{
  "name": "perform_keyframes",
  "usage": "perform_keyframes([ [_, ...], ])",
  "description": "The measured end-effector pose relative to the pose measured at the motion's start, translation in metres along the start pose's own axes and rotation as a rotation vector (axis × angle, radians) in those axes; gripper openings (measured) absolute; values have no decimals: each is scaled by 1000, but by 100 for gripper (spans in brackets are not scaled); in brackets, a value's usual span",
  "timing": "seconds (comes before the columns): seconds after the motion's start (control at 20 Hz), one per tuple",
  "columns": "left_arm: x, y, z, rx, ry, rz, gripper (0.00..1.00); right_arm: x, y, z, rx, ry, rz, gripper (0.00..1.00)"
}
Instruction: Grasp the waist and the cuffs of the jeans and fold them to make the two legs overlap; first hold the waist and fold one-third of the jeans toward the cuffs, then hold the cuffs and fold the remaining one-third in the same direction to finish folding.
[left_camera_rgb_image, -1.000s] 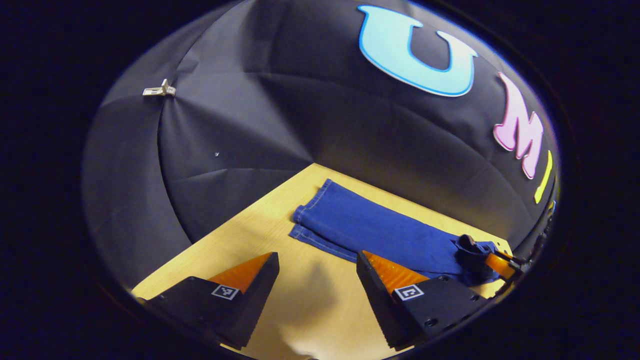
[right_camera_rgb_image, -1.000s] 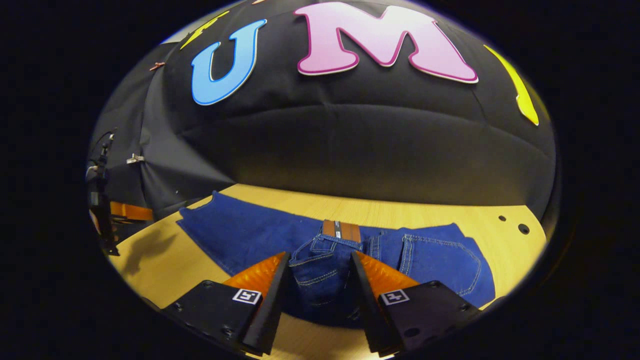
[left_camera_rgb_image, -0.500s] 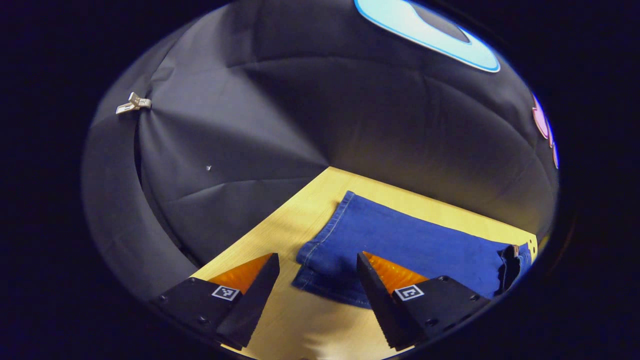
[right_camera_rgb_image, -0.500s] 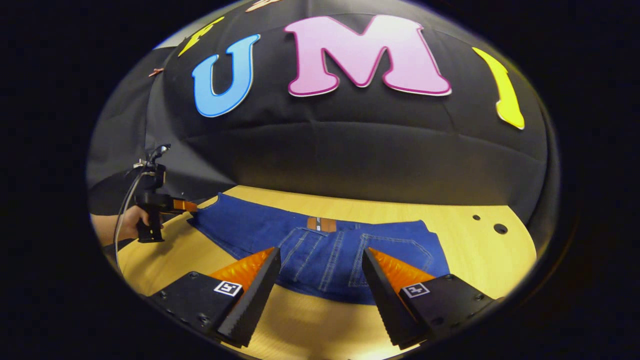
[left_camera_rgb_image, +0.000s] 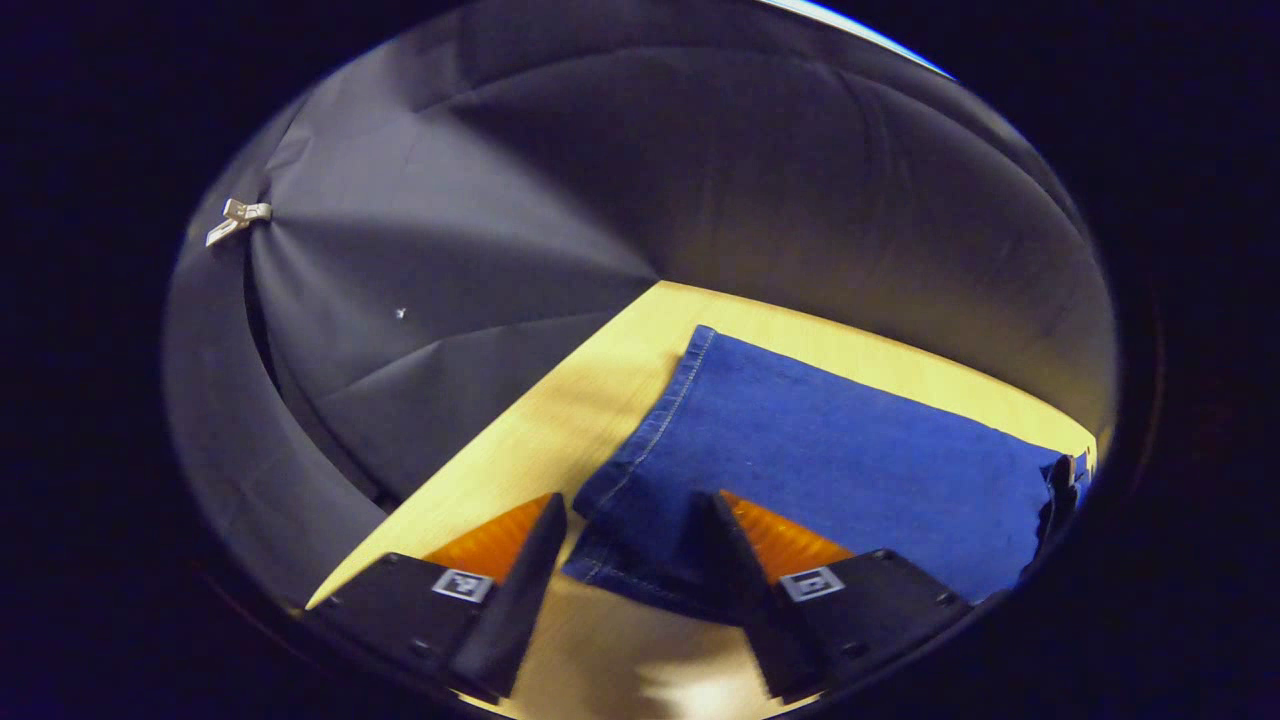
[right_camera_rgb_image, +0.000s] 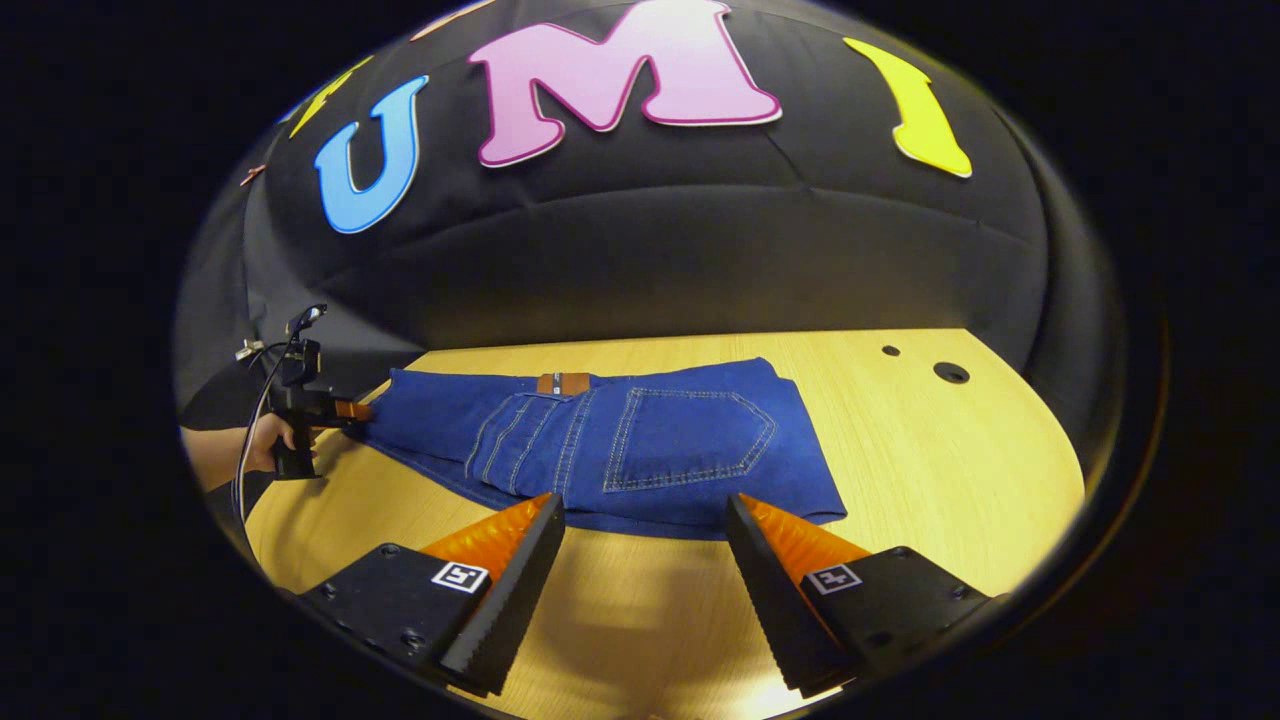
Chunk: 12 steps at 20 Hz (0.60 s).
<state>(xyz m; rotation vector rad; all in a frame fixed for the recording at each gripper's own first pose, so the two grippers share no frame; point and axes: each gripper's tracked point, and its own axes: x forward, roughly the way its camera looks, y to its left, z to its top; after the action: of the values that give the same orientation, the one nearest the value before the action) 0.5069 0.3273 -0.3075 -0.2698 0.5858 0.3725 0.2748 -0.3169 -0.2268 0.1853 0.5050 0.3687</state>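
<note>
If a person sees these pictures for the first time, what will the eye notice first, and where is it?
First, the blue jeans lying across the wooden table, with the back pocket and the brown waist patch facing up. Next, the left claw straddles the cuffs at the jeans' far left end, where a hand holds it. The right claw is open over bare table, just in front of the waist end.

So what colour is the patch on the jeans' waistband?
Brown, on the blue jeans; the patch shows best in the right gripper view.

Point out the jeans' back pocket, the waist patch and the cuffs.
back pocket (right_camera_rgb_image: 690, 437): right gripper view, middle of the stitched panel.
waist patch (right_camera_rgb_image: 563, 383): right gripper view, its brown face.
cuffs (left_camera_rgb_image: 640, 475): left gripper view, stitched hem.
</note>
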Motion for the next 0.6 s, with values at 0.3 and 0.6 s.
perform_keyframes([
  [0.3, 5, -18, -5, 70, -20, -37, 23, 4, -1, -5, 23, 20, 5, 99],
  [0.6, -5, -29, 4, -28, -4, -112, 7, 2, -16, 5, 38, 16, -14, 99],
])
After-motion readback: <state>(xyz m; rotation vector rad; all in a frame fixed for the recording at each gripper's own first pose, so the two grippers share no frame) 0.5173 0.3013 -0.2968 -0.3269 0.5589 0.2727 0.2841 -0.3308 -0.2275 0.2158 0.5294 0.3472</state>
